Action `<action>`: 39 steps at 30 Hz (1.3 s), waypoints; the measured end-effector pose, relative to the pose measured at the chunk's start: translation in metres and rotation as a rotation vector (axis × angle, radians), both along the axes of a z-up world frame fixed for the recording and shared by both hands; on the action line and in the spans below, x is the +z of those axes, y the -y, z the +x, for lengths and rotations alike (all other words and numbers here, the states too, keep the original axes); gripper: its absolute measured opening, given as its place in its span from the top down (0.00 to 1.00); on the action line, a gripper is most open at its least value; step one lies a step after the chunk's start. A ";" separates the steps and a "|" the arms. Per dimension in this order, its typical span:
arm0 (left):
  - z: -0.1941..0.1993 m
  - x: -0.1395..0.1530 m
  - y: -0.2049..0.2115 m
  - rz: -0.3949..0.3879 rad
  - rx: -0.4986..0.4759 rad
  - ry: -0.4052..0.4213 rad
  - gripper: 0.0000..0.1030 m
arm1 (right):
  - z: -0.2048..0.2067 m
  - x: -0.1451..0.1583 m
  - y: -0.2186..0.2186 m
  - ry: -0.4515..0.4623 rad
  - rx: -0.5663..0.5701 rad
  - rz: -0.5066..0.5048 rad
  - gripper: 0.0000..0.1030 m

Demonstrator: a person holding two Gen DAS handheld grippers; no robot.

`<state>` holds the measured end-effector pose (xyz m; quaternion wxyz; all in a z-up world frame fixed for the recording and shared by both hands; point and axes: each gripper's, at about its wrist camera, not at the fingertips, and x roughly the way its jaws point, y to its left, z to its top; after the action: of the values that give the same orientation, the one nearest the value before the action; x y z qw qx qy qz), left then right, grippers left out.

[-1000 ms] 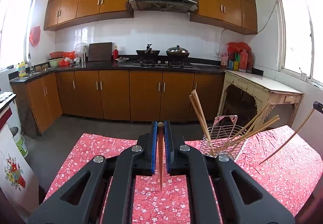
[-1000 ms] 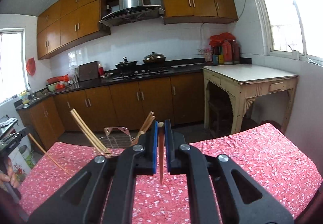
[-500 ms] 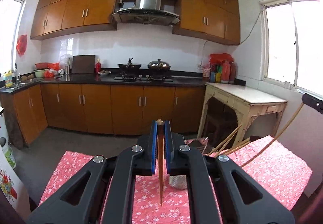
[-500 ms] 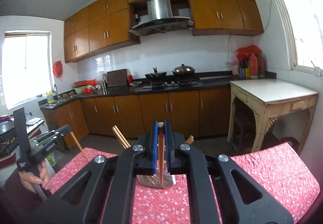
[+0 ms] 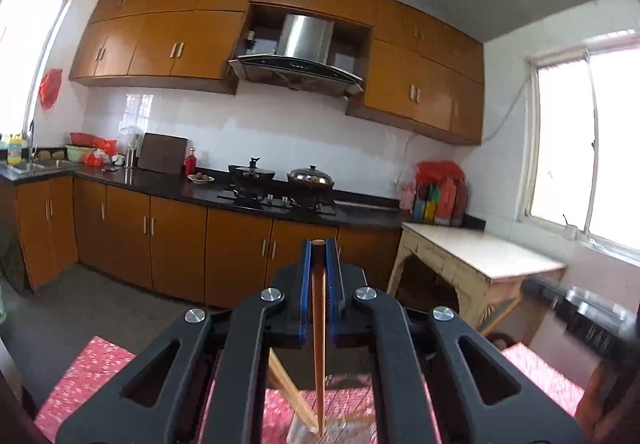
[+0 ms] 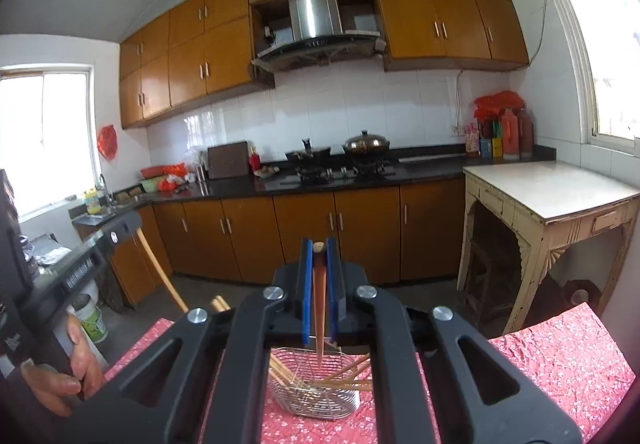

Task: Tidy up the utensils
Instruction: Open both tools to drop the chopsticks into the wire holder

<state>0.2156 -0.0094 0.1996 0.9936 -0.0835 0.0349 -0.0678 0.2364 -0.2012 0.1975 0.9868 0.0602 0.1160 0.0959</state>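
My left gripper (image 5: 319,244) is shut on a wooden chopstick (image 5: 319,344) that hangs down between its blue pads, its tip over the wire basket, which is blurred at the bottom edge. My right gripper (image 6: 319,246) is shut on another chopstick (image 6: 319,324), held upright, tip just above the wire utensil basket (image 6: 316,396). The basket stands on the red floral tablecloth (image 6: 560,356) and holds several chopsticks (image 6: 348,380) leaning inside. In the right wrist view the left gripper (image 6: 134,222) shows at the left with its chopstick (image 6: 160,276) slanting down, held by a hand (image 6: 76,364).
A cream side table (image 6: 552,196) stands right of the red-clothed table. Brown kitchen cabinets and a dark counter (image 5: 248,200) with a stove and pots run along the far wall. A white bucket (image 6: 90,318) sits on the floor at the left.
Both grippers have risen with their chopsticks still held. The table and basket have dropped low in both views, and the left gripper has come in closer to the basket.
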 end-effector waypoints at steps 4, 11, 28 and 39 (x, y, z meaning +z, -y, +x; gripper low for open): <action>0.022 -0.007 0.011 0.018 0.030 0.005 0.93 | 0.026 -0.013 0.002 -0.046 0.003 0.019 0.93; 0.061 -0.042 0.023 0.049 0.039 -0.088 0.93 | 0.064 -0.035 0.008 -0.133 0.030 0.047 0.93; 0.043 -0.046 0.004 0.113 0.106 -0.118 0.43 | 0.062 -0.050 0.022 -0.139 -0.077 0.029 0.63; 0.019 -0.040 -0.035 0.087 0.176 -0.129 0.32 | 0.025 -0.038 0.019 -0.080 -0.137 -0.013 0.37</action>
<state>0.2345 0.0257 0.1597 0.9940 -0.0474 0.0944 0.0268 0.2613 -0.2203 0.1598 0.9860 0.0654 0.1515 0.0251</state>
